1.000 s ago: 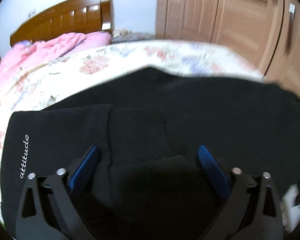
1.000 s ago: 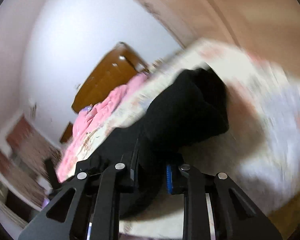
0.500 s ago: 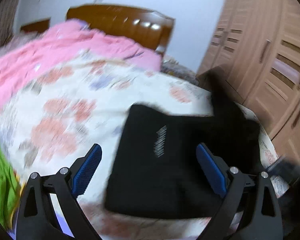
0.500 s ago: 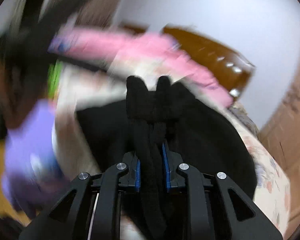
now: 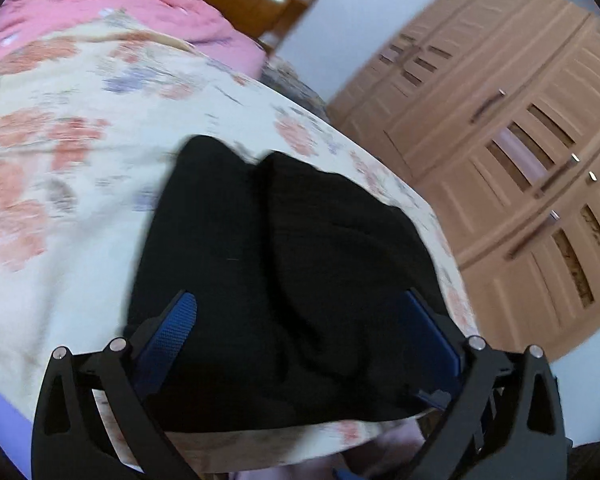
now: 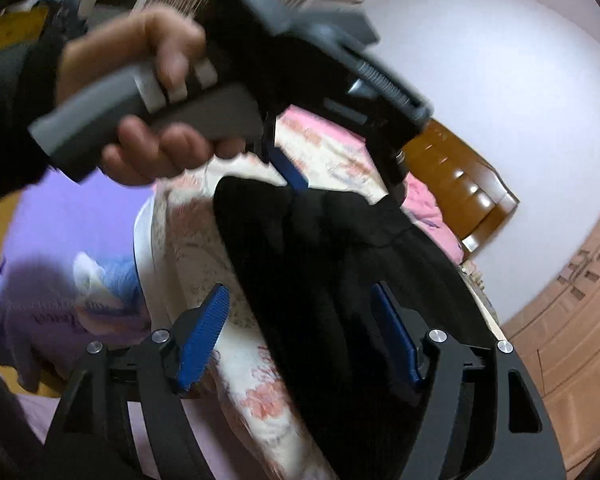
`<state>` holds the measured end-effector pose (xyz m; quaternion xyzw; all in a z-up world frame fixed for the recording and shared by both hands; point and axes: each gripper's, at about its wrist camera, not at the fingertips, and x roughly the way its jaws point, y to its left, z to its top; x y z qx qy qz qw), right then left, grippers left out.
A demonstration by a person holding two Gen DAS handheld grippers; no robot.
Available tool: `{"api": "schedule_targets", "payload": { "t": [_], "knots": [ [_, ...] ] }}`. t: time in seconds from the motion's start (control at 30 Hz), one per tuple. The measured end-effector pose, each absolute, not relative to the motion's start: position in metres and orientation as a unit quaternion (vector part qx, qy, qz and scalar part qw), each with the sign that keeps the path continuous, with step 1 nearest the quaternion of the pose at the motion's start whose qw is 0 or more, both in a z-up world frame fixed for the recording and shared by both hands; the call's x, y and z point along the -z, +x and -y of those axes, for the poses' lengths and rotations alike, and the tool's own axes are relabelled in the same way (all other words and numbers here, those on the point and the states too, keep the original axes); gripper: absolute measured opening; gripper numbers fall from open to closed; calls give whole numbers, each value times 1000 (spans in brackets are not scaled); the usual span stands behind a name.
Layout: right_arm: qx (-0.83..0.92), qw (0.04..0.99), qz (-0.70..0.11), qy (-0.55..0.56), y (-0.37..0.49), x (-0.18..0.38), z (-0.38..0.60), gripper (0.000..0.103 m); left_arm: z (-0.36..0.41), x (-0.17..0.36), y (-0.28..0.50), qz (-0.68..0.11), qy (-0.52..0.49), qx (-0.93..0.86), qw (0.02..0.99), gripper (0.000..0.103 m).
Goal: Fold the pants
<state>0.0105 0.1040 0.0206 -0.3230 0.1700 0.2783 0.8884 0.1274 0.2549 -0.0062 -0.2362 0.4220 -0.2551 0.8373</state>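
Pants (image 5: 284,280) lie folded between both tongs, left tongs (image 5: 300,332) spread wide, right tongs (image 6: 300,332) just opening, neither gripping.

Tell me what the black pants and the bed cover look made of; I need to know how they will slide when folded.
The pants look like a thick, matte knit: a fine ribbed grain shows, and the folds are soft and rounded. Possibly cotton or a blend; I cannot tell. The bed cover looks like a thin woven cloth with a printed flower pattern, smooth and without sheen.
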Motion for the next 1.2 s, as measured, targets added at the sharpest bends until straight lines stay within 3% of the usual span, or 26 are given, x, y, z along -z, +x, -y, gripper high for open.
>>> {"api": "schedule_targets", "payload": {
  "t": [0.13, 0.27, 0.37, 0.57, 0.63, 0.7, 0.73, 0.77, 0.8, 0.83, 0.87, 0.9, 1.2],
  "knots": [
    [-250, 917, -179, -255, 22, -40, -65, 73, -226, 20, 148, -511, -198, 248, 799, 101],
    [-204, 939, -202, -192, 25, -42, -9, 77, -214, 26, 157, -539, -187, 269, 776, 100],
    [-180, 948, -220, -146, 33, -38, 24, 77, -207, 22, 154, -561, -192, 284, 753, 82],
    [-154, 960, -225, -61, 43, -34, 58, 78, -214, 31, 159, -581, -227, 298, 723, 74],
    [-157, 961, -222, -55, 34, -32, 60, 78, -214, 37, 166, -583, -245, 292, 718, 74],
    [-162, 961, -218, -56, 32, -32, 59, 78, -206, 37, 167, -584, -234, 301, 717, 90],
    [-164, 960, -218, -59, 31, -33, 59, 78, -193, 33, 166, -588, -203, 301, 722, 91],
    [-165, 959, -220, -61, 29, -33, 61, 78, -187, 32, 164, -591, -184, 289, 730, 88],
    [-165, 959, -221, -62, 28, -33, 62, 78, -179, 29, 161, -593, -159, 267, 743, 77],
    [-165, 959, -222, -62, 27, -32, 63, 78, -175, 26, 159, -590, -143, 251, 754, 63],
    [-166, 959, -223, -61, 26, -30, 65, 79, -174, 22, 156, -587, -144, 246, 758, 41],
    [-170, 958, -224, -61, 24, -28, 66, 84, -175, 17, 154, -580, -151, 243, 763, 35],
    [-167, 946, -260, -95, 19, 17, 43, 88, -144, -87, 140, -489, -159, 285, 809, 30]
  ]
}}
